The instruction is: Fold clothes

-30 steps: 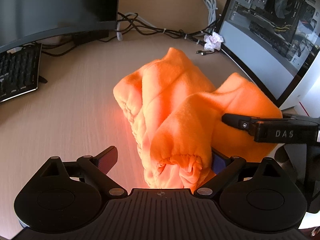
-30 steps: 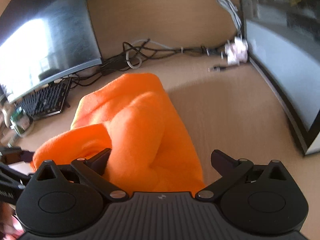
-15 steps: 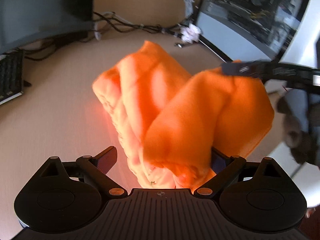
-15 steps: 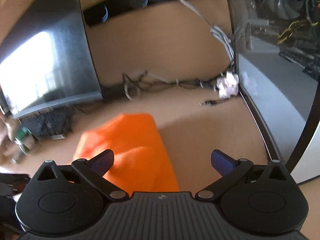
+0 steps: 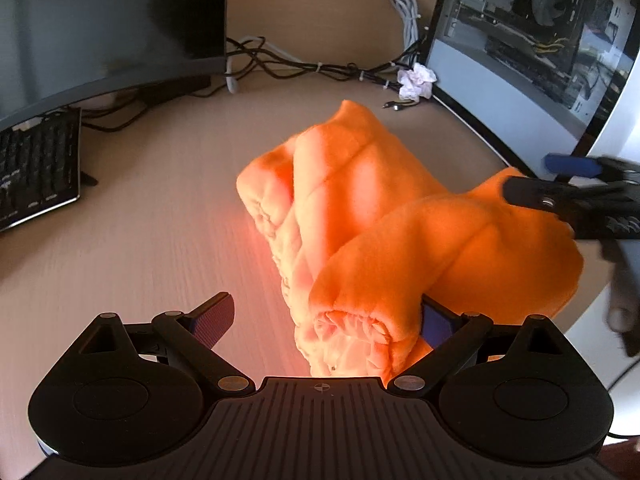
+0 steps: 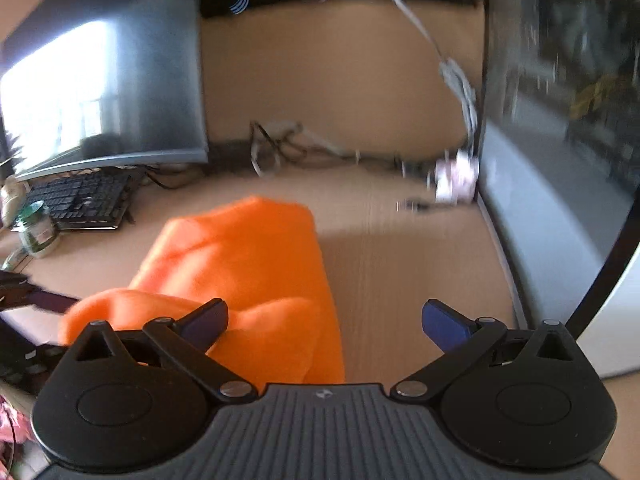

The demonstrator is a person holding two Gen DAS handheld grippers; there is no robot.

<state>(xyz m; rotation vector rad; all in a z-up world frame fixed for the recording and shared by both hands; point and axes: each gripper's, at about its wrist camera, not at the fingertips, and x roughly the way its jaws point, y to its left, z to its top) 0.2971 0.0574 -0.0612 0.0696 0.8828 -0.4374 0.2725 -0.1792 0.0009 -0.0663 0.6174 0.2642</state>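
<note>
We note no legible writing; the orange garment lies bunched on the desk, left gripper and right gripper both spread wide, clamping nothing.

The right wrist view is blurring everything beyond the jaws: the cables, the crumpled tissue and the computer case. The orange garment is hiding the left gripper's right finger and, in the right wrist view, running out of sight beneath the right gripper's body. The keyboard is being cut off left of the jaws.
</note>
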